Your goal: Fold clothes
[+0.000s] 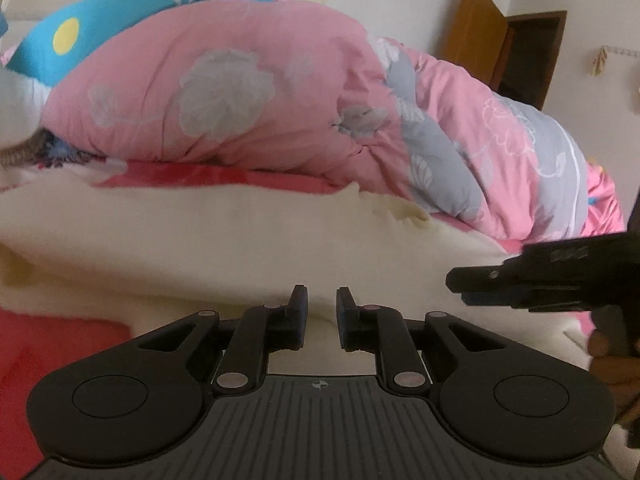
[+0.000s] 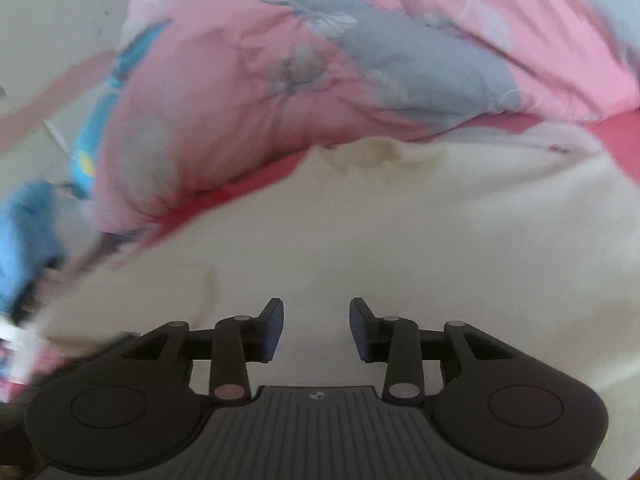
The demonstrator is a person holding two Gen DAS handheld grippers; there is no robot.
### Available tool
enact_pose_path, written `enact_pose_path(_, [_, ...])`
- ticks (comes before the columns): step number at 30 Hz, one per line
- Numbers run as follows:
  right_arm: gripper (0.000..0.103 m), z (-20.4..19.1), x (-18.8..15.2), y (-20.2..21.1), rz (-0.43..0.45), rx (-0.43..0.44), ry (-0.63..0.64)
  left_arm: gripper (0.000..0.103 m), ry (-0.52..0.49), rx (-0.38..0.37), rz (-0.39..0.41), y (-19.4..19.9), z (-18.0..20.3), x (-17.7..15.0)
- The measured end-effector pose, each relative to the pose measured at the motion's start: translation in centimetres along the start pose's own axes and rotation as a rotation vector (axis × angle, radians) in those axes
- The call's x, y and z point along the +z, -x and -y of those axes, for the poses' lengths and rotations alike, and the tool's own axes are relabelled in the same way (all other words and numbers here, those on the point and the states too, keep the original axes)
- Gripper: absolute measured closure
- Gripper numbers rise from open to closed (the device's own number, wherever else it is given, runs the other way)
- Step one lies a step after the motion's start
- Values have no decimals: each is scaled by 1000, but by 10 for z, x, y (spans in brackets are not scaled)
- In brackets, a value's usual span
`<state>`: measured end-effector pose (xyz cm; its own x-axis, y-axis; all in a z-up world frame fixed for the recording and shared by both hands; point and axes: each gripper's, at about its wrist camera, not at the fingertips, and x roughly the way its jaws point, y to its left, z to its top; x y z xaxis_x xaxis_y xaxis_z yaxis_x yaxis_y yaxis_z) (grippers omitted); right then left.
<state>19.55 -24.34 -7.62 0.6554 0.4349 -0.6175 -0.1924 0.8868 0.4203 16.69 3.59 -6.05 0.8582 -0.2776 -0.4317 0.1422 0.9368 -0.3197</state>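
A cream garment lies spread flat on the bed, its neckline toward the quilt. My left gripper hovers low over the garment's near part, open with a narrow gap and nothing between its fingers. My right gripper comes in from the right, side-on, just above the same cloth. In the right wrist view the right gripper stands open, wider than the left, empty, over the cream garment; the neckline lies ahead of it.
A bulky pink and grey flowered quilt is heaped behind the garment. A red sheet shows at the near left. A blue cloth lies at the left. A hand holds the right gripper. A brown door stands open at the back right.
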Motion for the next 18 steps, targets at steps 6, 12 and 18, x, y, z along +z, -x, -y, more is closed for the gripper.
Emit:
enact_pose_path(6, [63, -23, 6, -13, -134, 221, -161, 88, 76, -7, 0, 1, -13, -1])
enact_pose_path(12, [63, -28, -4, -46, -254, 262, -334, 88, 189, -4, -18, -1, -31, -3])
enact_pose_path(18, [64, -32, -12, -78, -359, 294, -496, 88, 245, -7, -13, 0, -38, -4])
